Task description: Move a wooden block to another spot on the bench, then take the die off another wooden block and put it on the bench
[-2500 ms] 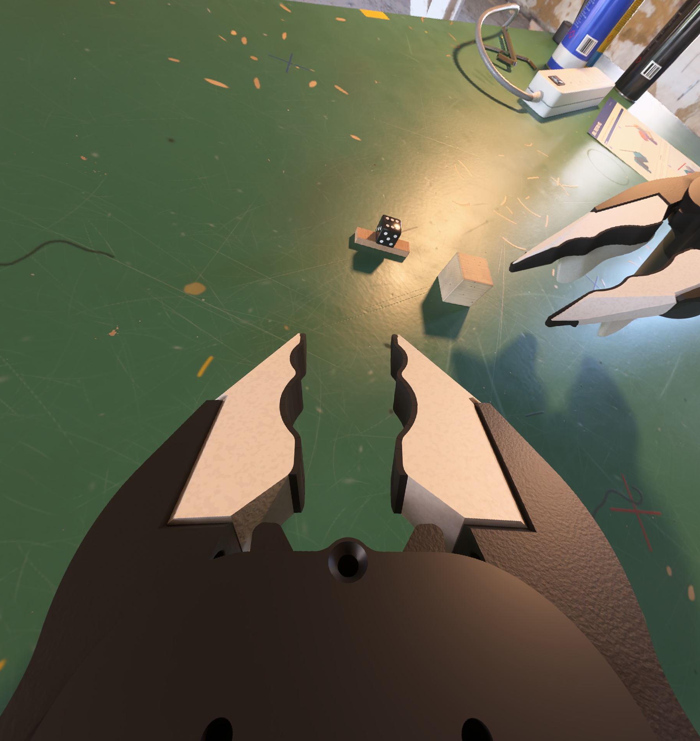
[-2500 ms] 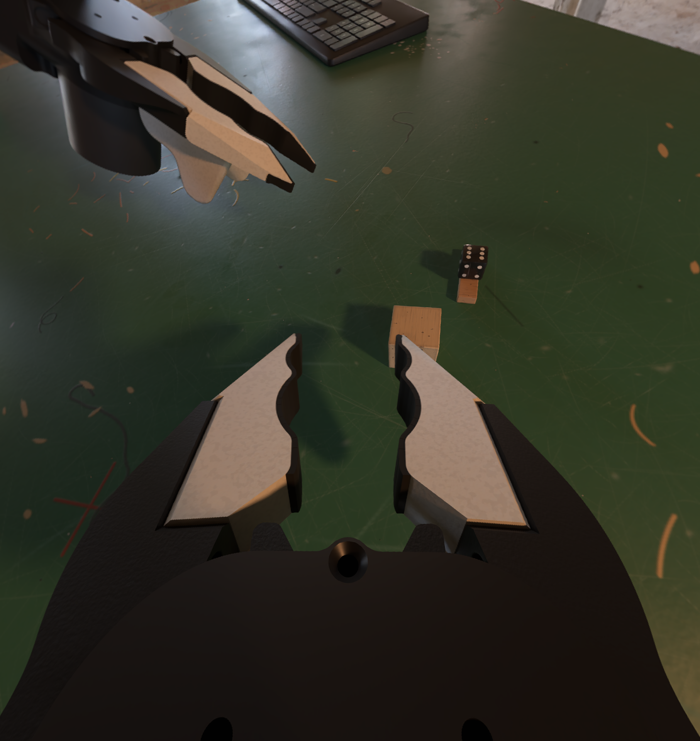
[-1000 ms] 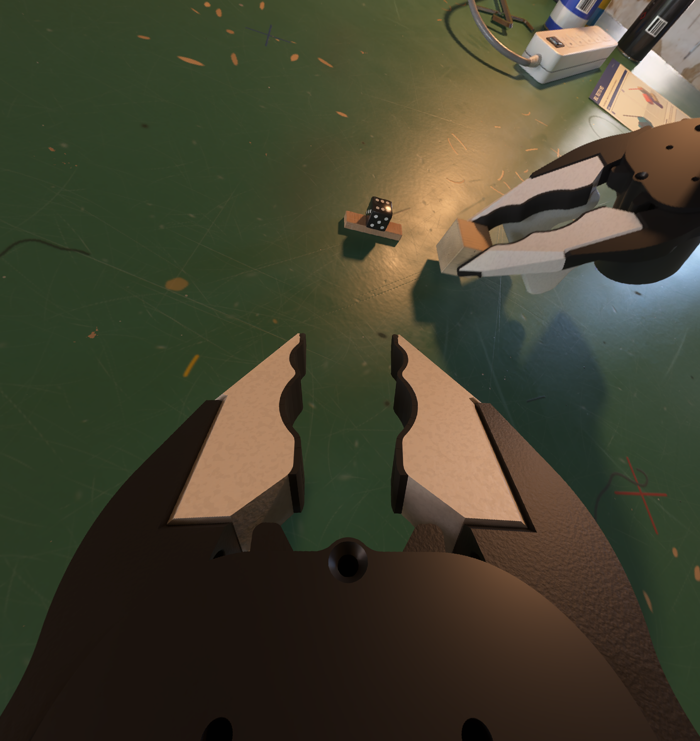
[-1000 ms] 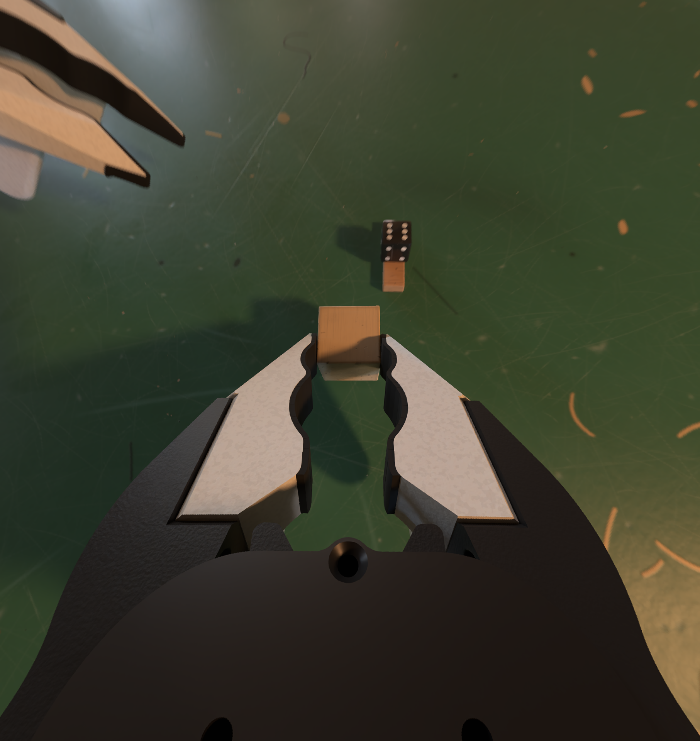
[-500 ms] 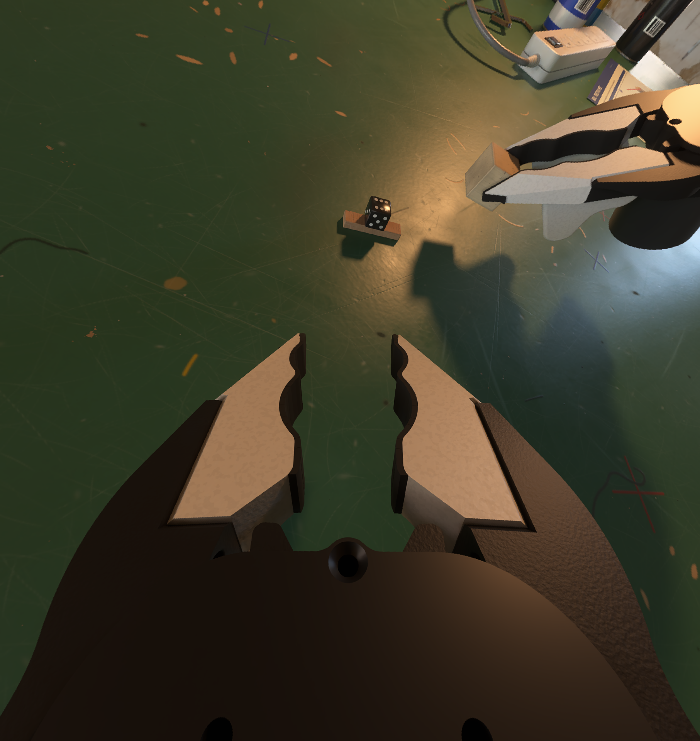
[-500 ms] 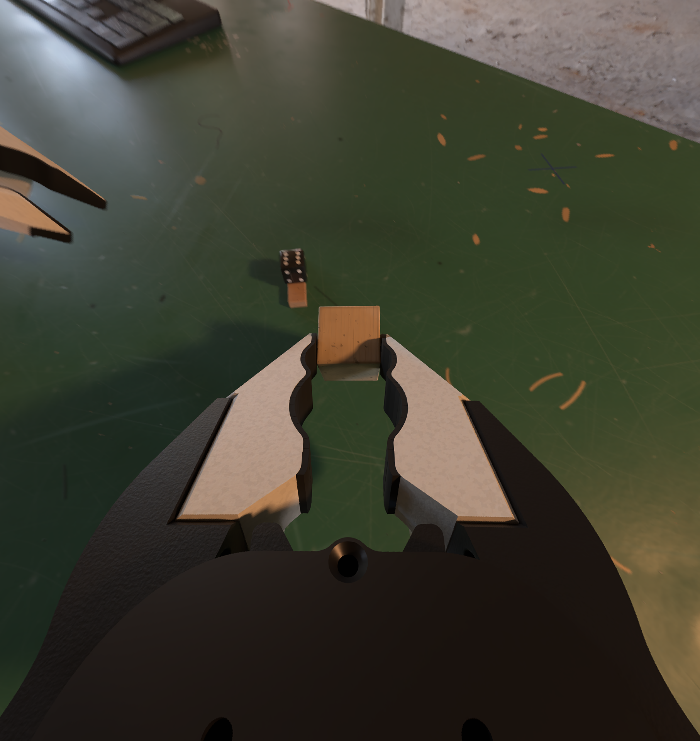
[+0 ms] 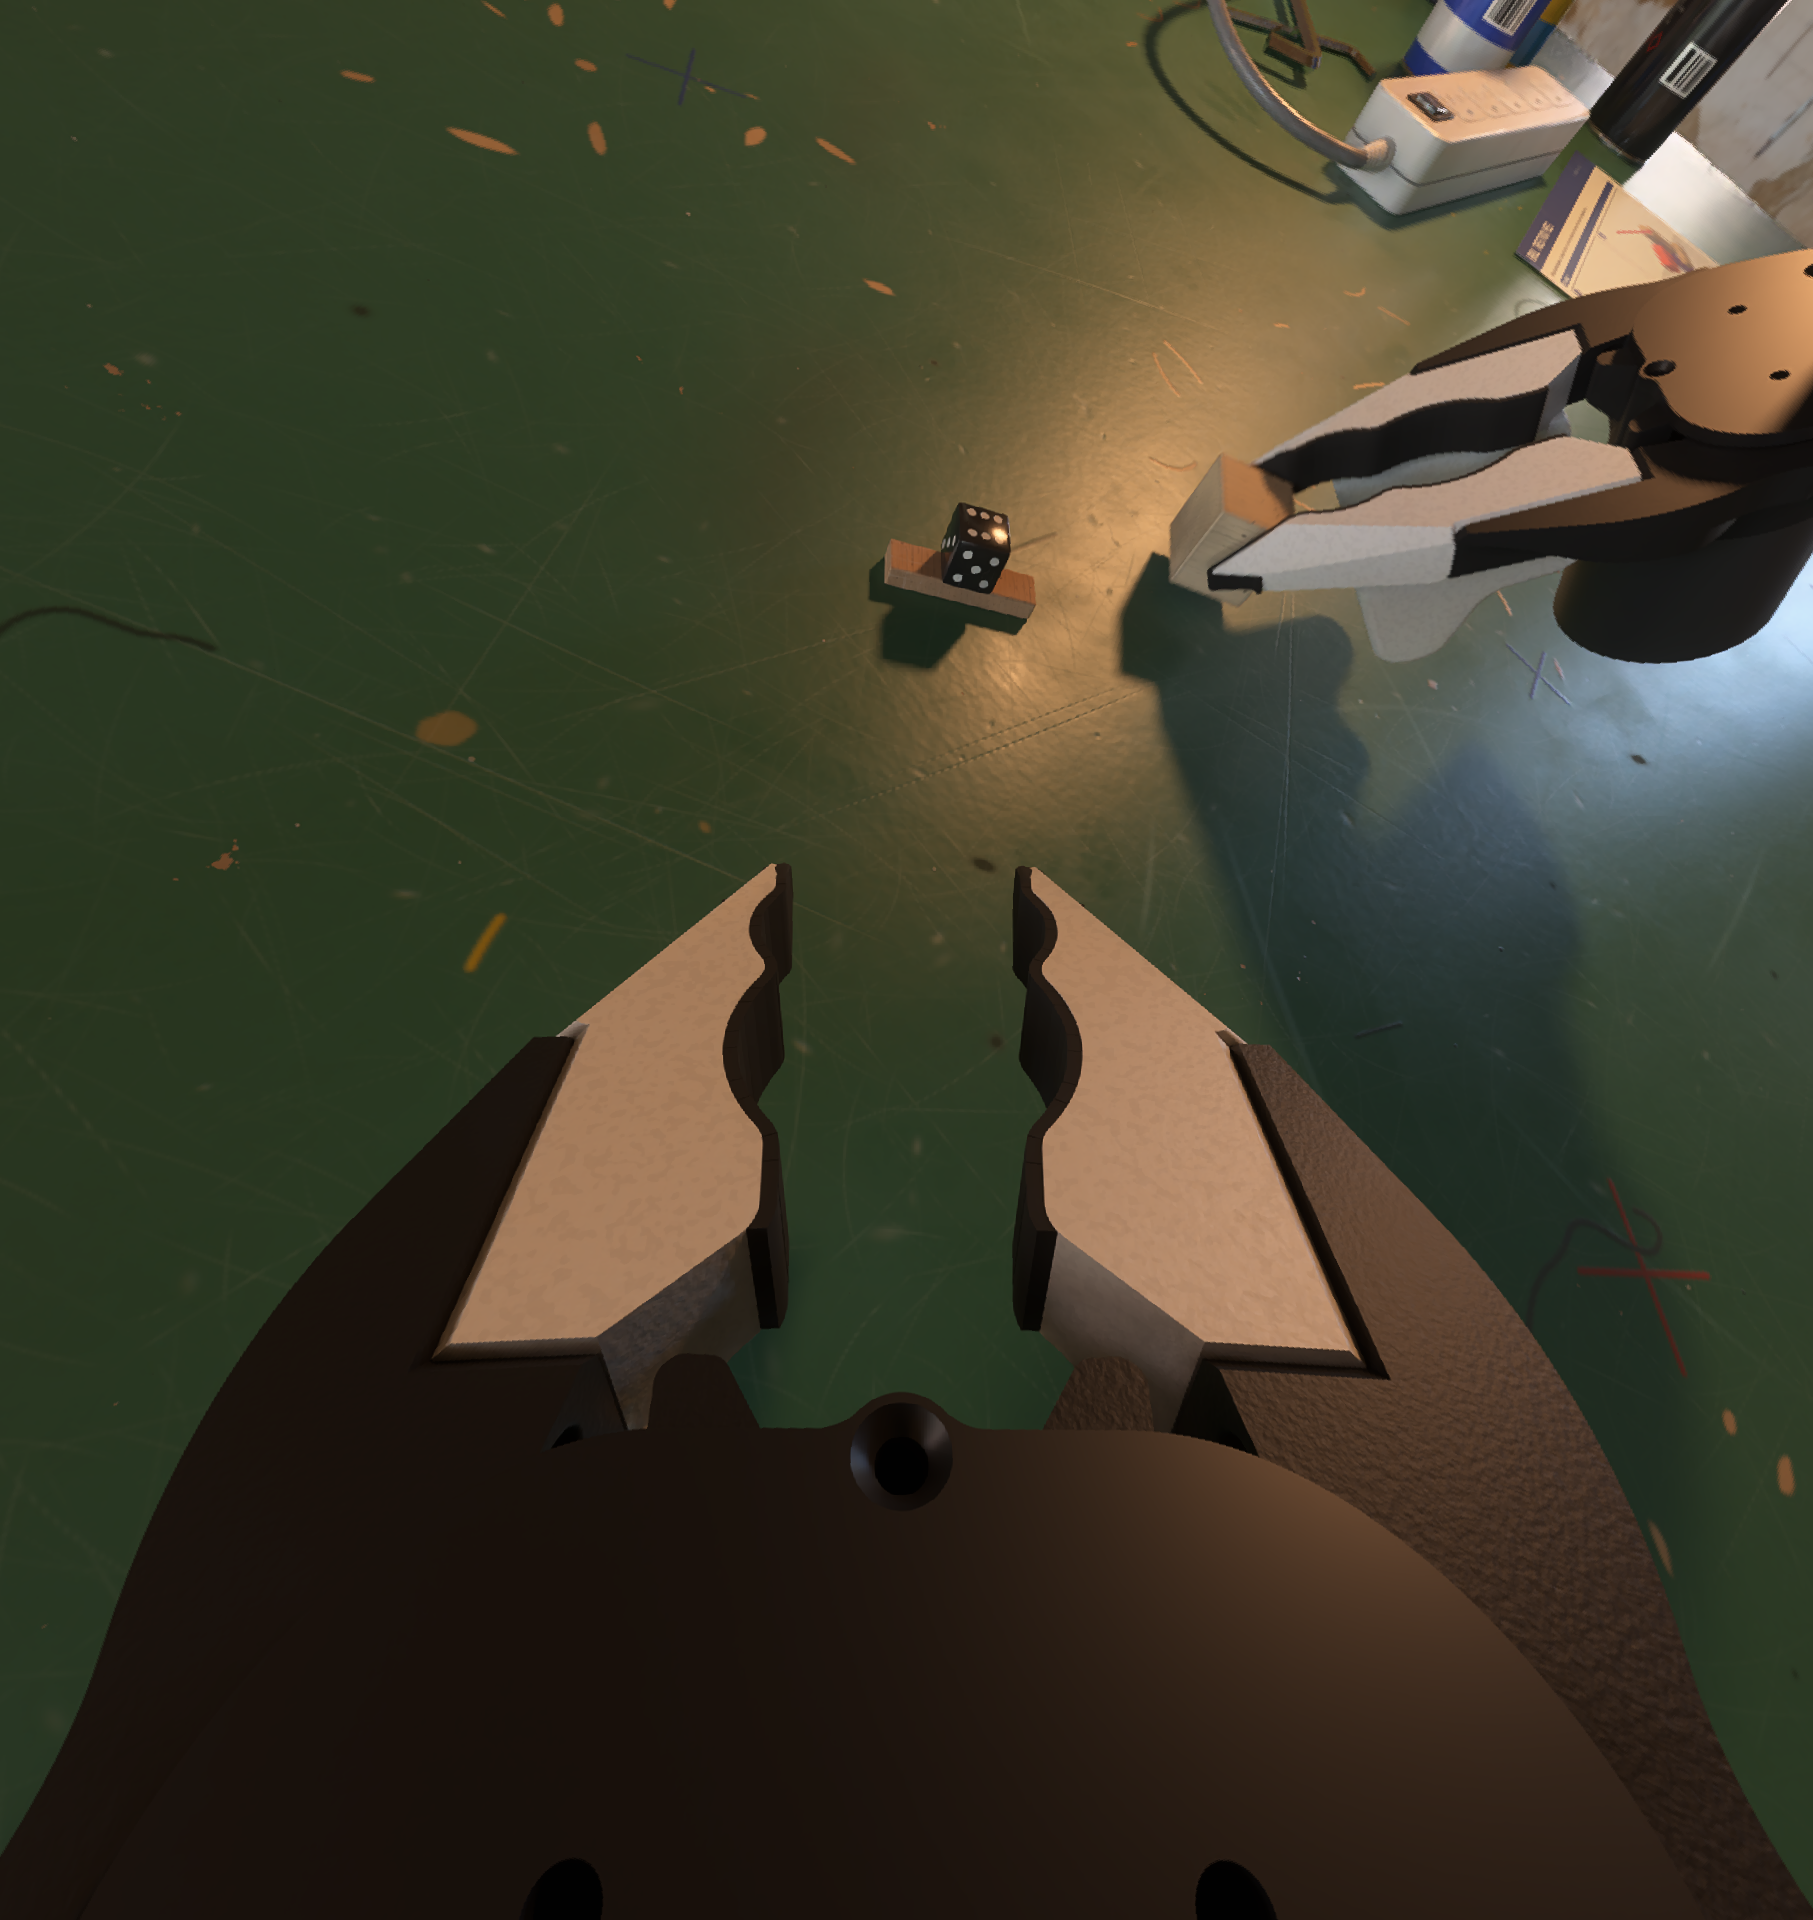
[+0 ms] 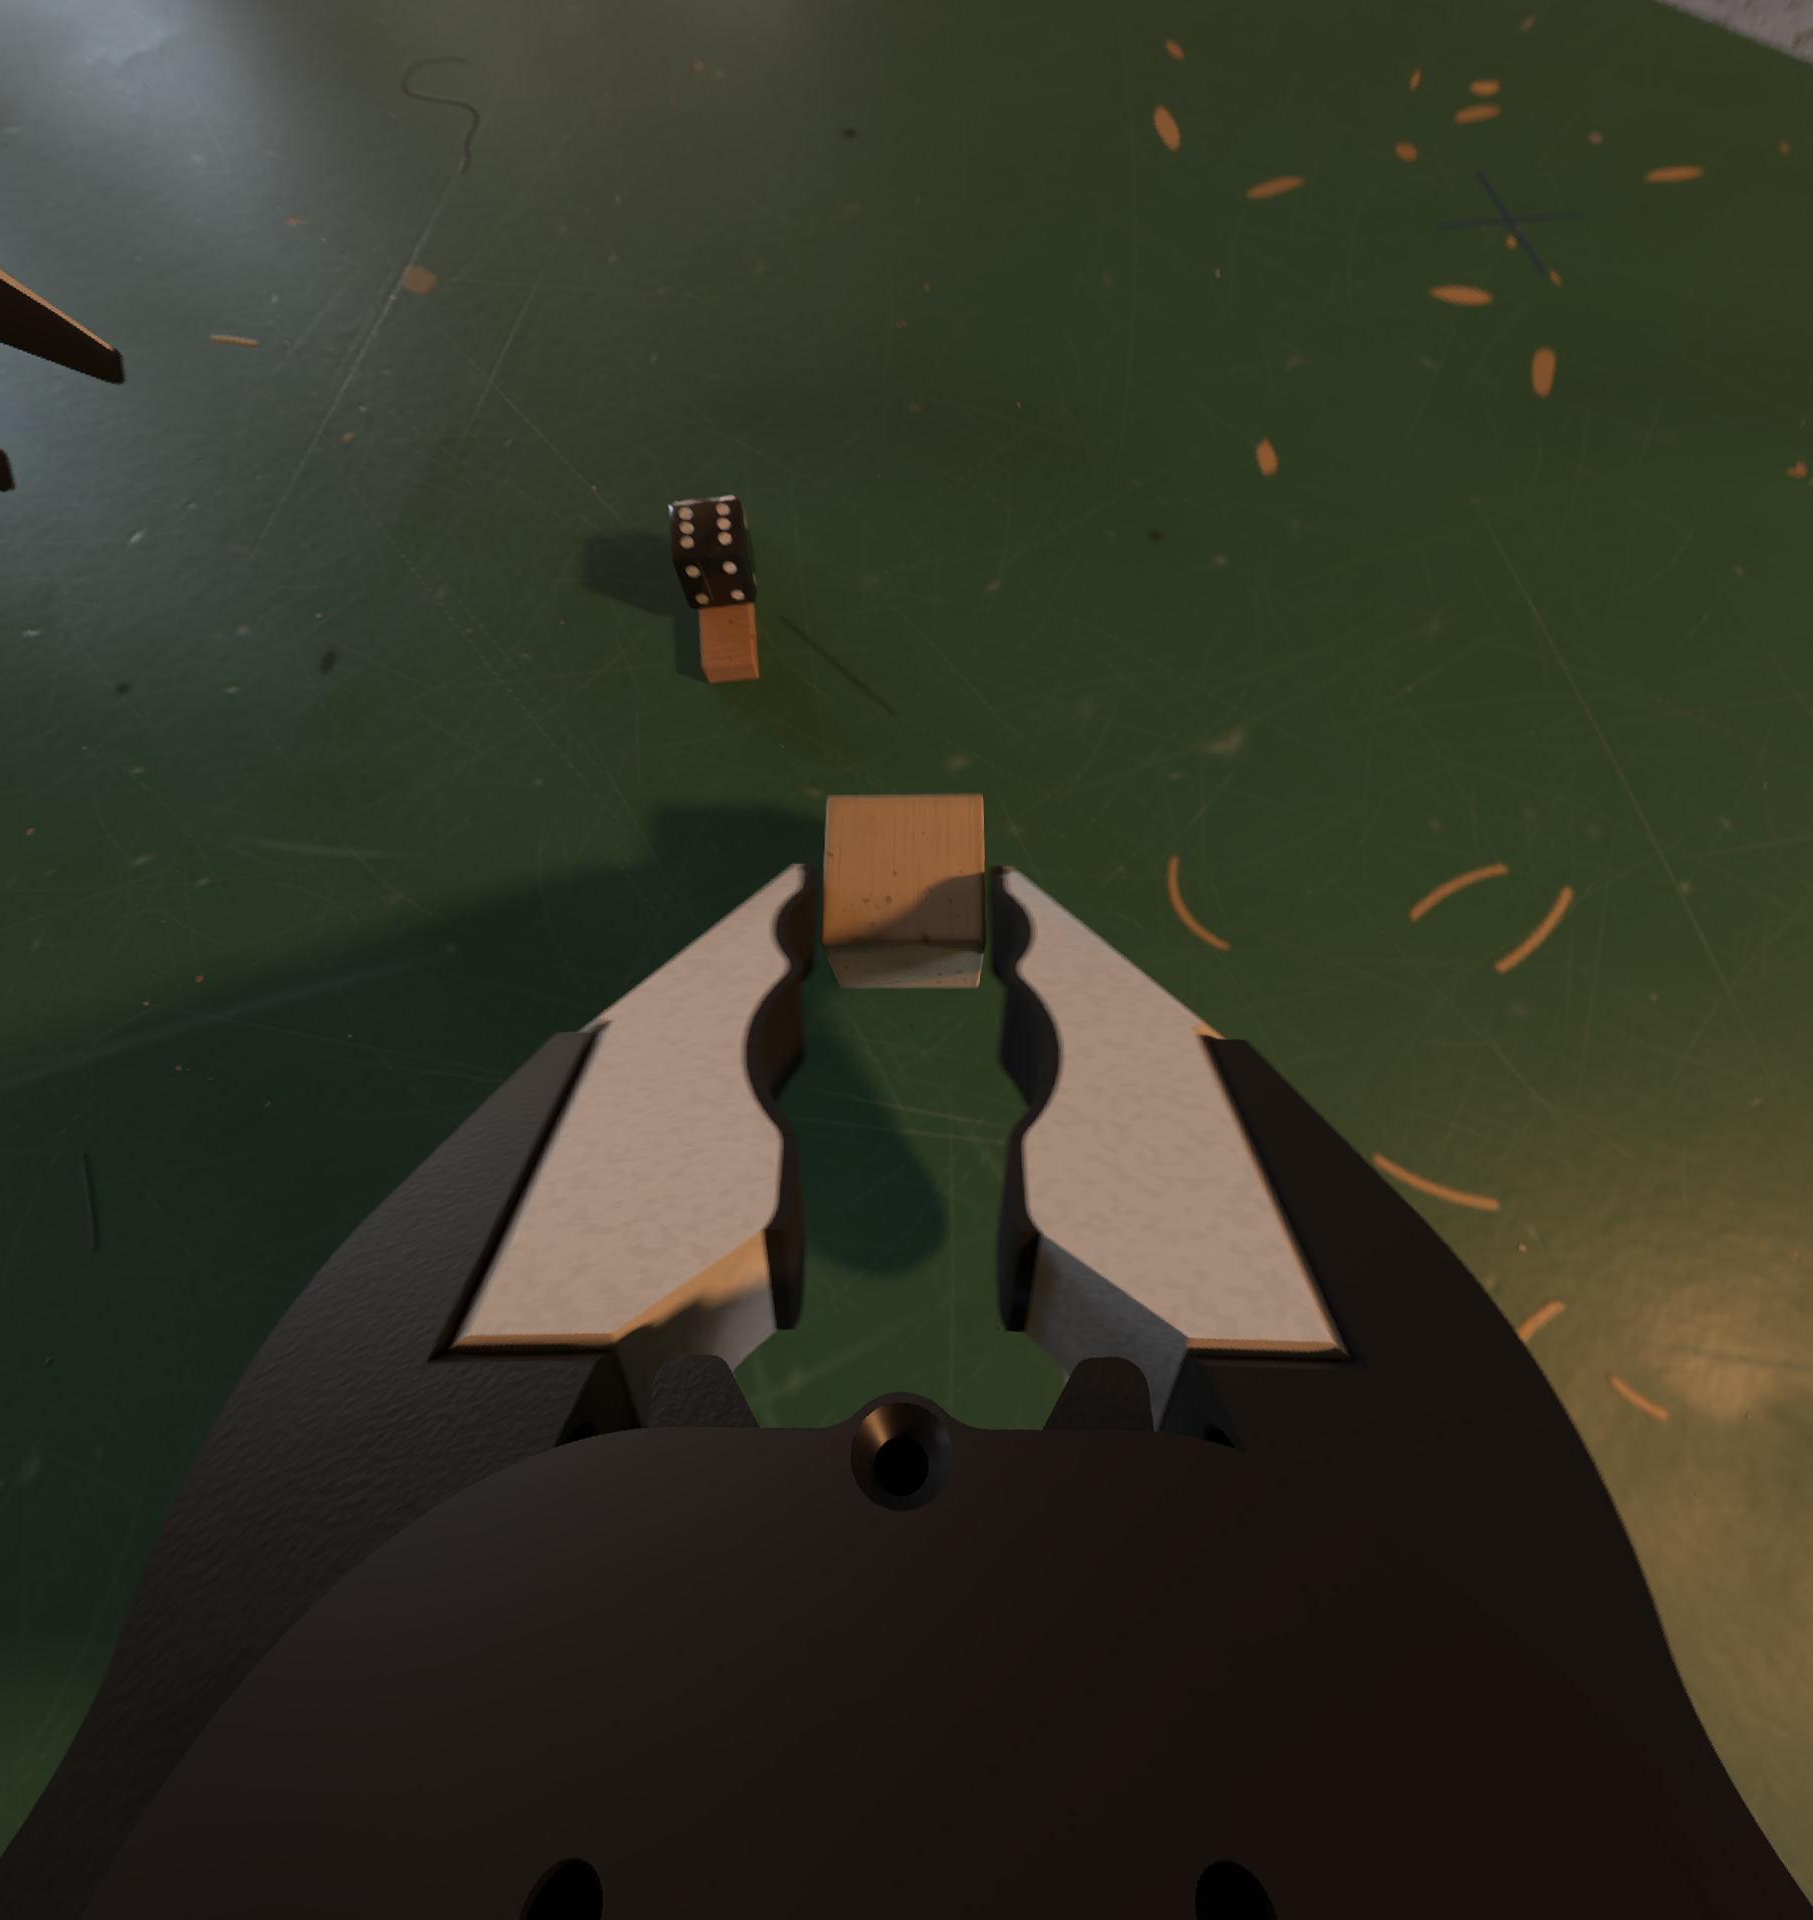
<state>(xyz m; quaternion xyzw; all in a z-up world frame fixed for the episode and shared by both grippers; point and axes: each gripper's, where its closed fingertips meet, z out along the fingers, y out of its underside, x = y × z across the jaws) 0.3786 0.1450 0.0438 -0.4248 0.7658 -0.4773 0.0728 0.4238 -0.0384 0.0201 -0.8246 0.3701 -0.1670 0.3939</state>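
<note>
1. Gripping the wooden cube (image 8: 903, 883) at its fingertips, the right gripper (image 8: 903, 914) pinches it from both sides; whether it is resting on the bench (image 8: 1297, 644) or just above it I can't tell. Judgement: step one mid-move, release pending.
2. Left gripper (image 7: 900, 883) is spread, empty, hovering well short of the targets.
3. Die (image 7: 975, 548) sits on the flat block (image 7: 959, 587) at 12 o'clock in the left wrist view, untouched; step two not started.
4. Bench: scratched green top, orange shavings, pen marks.
5. Far, 1–2 o'clock: white power strip (image 7: 1463, 130), cable, tubes, a printed card (image 7: 1598, 234).
</note>
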